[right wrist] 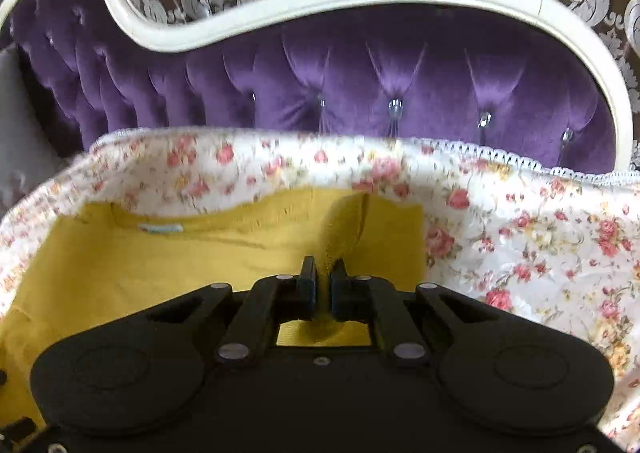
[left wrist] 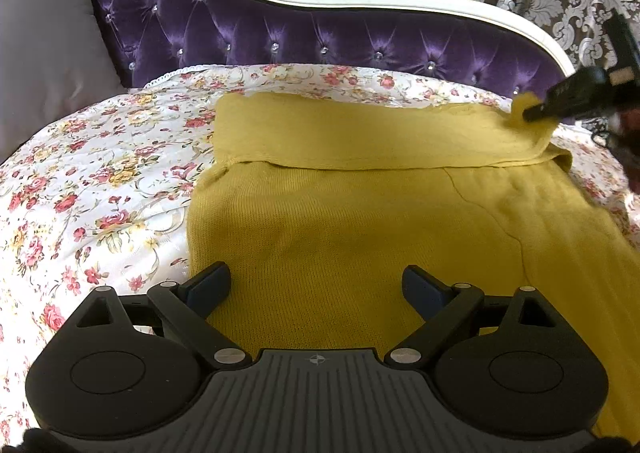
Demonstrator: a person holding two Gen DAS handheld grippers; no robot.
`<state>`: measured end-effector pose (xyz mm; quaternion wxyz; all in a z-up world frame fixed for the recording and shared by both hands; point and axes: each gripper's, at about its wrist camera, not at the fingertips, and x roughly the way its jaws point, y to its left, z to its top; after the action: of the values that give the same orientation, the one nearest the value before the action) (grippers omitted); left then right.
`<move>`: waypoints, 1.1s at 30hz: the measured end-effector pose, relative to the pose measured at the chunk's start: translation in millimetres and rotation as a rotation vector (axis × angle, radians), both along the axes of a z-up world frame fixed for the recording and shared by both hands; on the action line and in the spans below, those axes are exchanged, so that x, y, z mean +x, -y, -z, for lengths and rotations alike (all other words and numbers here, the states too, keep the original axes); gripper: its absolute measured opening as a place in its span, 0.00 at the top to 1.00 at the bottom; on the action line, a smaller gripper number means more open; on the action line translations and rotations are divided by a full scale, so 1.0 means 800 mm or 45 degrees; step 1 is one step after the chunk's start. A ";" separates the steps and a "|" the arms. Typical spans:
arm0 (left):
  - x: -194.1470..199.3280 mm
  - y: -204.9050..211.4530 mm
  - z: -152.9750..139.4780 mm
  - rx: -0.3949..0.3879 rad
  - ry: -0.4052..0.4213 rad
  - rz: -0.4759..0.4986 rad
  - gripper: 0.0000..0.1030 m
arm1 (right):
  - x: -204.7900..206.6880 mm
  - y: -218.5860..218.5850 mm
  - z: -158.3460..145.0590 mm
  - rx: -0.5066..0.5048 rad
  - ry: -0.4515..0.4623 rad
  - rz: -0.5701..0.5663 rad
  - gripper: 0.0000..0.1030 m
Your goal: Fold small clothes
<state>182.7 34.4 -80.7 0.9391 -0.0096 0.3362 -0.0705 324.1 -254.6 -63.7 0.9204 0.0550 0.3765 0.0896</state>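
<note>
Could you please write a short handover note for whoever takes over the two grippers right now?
Right gripper: jaws shut on a pinch of the yellow knit garment at its far right corner, lifting it slightly.
Left gripper: jaws open, hovering over the near part of the garment, holding nothing.
The garment lies on the floral bedspread, in front of the purple tufted headboard.
Done: one band along the far edge already lies folded over the body.
Left: probably carry the pinched corner across, then finish and smooth the remaining folds.
</note>
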 end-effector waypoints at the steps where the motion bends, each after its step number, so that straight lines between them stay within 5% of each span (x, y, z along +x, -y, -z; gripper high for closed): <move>1: 0.000 0.000 0.000 0.002 0.000 0.000 0.09 | 0.001 -0.004 0.004 -0.018 -0.001 -0.001 0.86; 7: 0.000 0.001 0.000 0.012 -0.001 0.003 0.09 | -0.012 0.012 0.010 -0.027 -0.033 0.017 0.73; 8: 0.000 0.001 0.000 0.013 0.000 0.003 0.09 | -0.012 0.015 0.014 -0.035 -0.048 0.025 0.64; 10: 0.000 -0.001 0.000 0.004 0.000 0.003 0.09 | -0.014 0.022 0.018 -0.075 -0.062 0.069 0.30; 11: 0.000 -0.002 -0.002 -0.002 0.000 0.005 0.09 | -0.016 0.026 0.018 -0.102 -0.061 0.101 0.28; 17: 0.007 -0.009 -0.041 0.007 0.051 0.015 0.09 | -0.036 0.033 0.001 -0.094 0.071 0.105 0.29; 23: 0.082 0.011 -0.071 0.128 0.133 0.014 0.09 | -0.039 0.018 0.004 -0.157 0.118 0.068 0.29; 27: 0.132 0.032 -0.064 0.209 0.113 0.036 0.09 | -0.044 0.015 0.004 -0.125 0.140 0.060 0.29; 31: 0.172 0.028 -0.028 0.412 0.014 -0.012 0.09 | -0.046 0.012 0.004 -0.105 0.135 0.047 0.29; 33: 0.181 0.004 -0.012 0.421 0.009 -0.052 0.00 | -0.049 0.009 0.003 -0.109 0.141 0.028 0.29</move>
<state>327.7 31.6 -71.3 0.9303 0.1386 0.3396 0.0048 285.0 -261.7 -66.4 0.9423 0.0148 0.3279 0.0663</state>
